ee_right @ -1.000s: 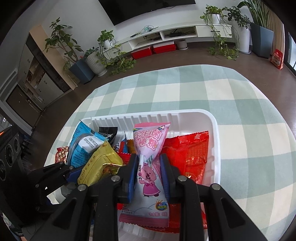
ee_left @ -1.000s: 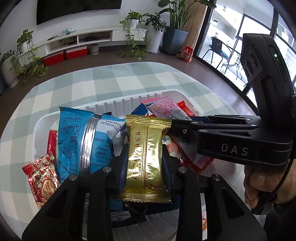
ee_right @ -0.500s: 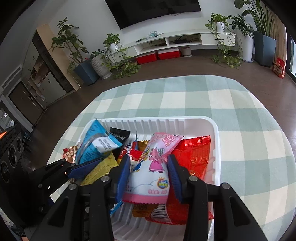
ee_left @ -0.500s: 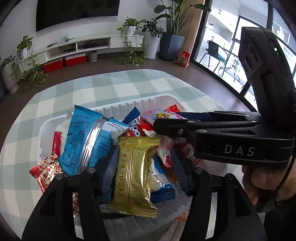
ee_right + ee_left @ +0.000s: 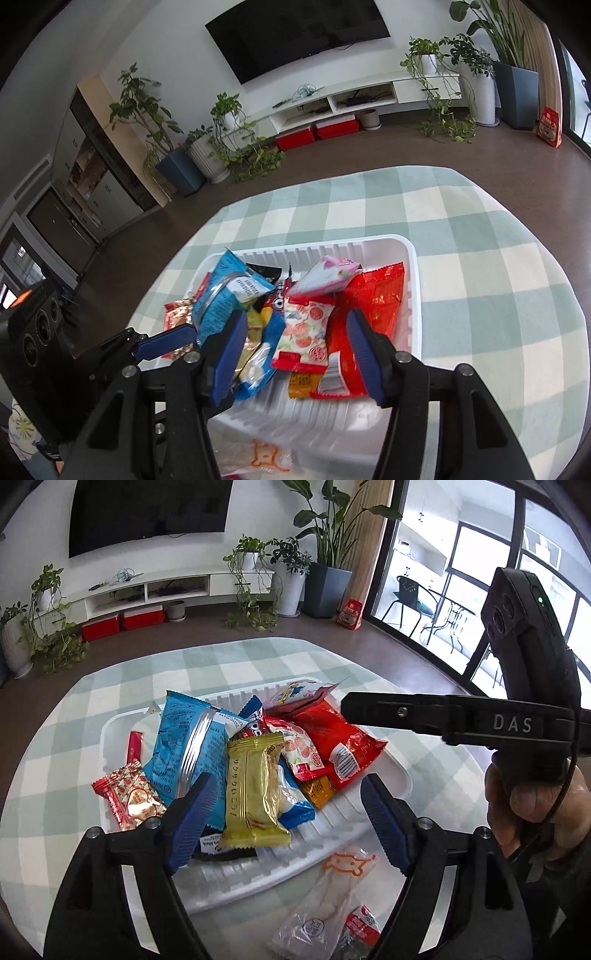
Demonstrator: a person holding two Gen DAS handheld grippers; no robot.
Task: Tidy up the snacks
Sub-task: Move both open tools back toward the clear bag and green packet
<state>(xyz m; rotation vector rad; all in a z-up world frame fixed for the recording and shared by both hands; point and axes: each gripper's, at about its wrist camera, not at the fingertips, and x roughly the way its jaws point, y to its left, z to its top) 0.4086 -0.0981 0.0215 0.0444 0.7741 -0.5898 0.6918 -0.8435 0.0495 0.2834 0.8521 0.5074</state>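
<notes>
Jaws of left gripper [image 5: 284, 818] wide, just been opening, gold pack [image 5: 255, 794] lying loose between them, unpressed; jaws of right gripper [image 5: 295, 354] parted too, just been opening, gripping nothing, above the floral pack [image 5: 304, 338]; checked counter [image 5: 66, 775] carrying white tray [image 5: 391, 775] heaped with snacks; blue bag [image 5: 188, 749], red bag [image 5: 332, 738], pink pack [image 5: 327, 275] inside; clear packet [image 5: 332, 897] outside, near rim.

A white wall [image 5: 177, 33] carries a dark TV [image 5: 299, 33] above a low white media shelf [image 5: 354, 99] with red boxes [image 5: 317, 133] under it. Potted plants [image 5: 225, 110] line the brown floor [image 5: 332, 158]. Daylight comes through tall windows [image 5: 461, 590], and a chair [image 5: 410, 594] stands beyond the glass. A wooden cabinet [image 5: 99, 147] stands at the left.
</notes>
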